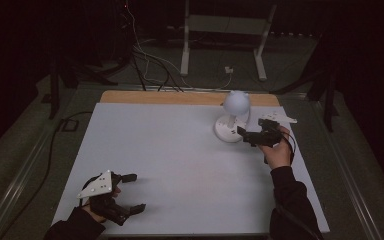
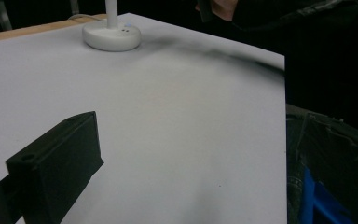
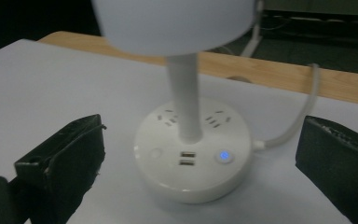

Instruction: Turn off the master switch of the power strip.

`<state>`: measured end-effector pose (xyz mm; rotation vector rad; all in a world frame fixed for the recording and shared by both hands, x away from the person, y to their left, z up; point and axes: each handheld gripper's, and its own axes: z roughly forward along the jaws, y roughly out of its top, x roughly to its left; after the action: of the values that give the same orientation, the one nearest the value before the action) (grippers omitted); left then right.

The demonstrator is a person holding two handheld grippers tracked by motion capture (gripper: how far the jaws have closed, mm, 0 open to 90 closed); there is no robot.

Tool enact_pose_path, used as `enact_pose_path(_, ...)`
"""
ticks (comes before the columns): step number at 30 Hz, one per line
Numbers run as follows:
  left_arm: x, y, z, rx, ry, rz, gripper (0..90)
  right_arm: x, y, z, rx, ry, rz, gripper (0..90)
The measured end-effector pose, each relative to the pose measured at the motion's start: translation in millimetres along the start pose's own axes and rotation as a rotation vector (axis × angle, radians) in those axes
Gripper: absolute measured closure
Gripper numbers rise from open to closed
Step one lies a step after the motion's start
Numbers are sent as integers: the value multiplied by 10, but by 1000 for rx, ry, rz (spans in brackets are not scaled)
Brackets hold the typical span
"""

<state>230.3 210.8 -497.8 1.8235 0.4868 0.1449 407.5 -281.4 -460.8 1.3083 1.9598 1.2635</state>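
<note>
Black jaws of the right gripper (image 1: 250, 135) stand wide apart, one to each side of the white desk lamp's base (image 3: 193, 156), gripping nothing; that spread suits closing on the round base or reaching its lit blue button (image 3: 223, 156). The lamp (image 1: 234, 116) stands upright near the far right of the white tabletop (image 1: 180, 160), its cord (image 3: 293, 126) trailing off behind. Well apart, the left gripper (image 1: 130, 192) idles open at the near edge, out of the way.
</note>
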Motion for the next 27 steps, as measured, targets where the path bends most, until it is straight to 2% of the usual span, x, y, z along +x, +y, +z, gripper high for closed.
enact_pose_path(6, -1, -1, 4, 5, 0, 0, 4, -53, -46, 47, -3, -28, 41, 13)
enact_pose_path(8, 3, -1, 2, 2, -1, -3, 3, -67, -61, 52, -13, -39, 52, 66)
enact_pose_path(13, 4, 0, 2, 0, 0, -3, 3, -89, -93, 80, -14, -60, 69, 90)
enact_pose_path(14, 4, 0, 2, 0, 0, -3, 4, -87, -98, 87, -13, -71, 69, 139)
enact_pose_path(19, 1, 0, 3, 0, -1, -3, 4, -77, -112, 113, -4, -97, 83, 218)
enact_pose_path(21, 3, -1, 2, 0, 0, -6, 3, -55, -123, 129, -9, -121, 81, 296)
enact_pose_path(22, 4, -2, 1, 0, 0, -5, 3, -55, -123, 129, -9, -121, 81, 296)
enact_pose_path(23, 4, -1, 1, 0, 0, -5, 4, -51, -122, 138, -9, -126, 86, 370)
enact_pose_path(27, 2, -1, 0, 0, 0, -6, 4, -35, -118, 154, -16, -147, 85, 449)
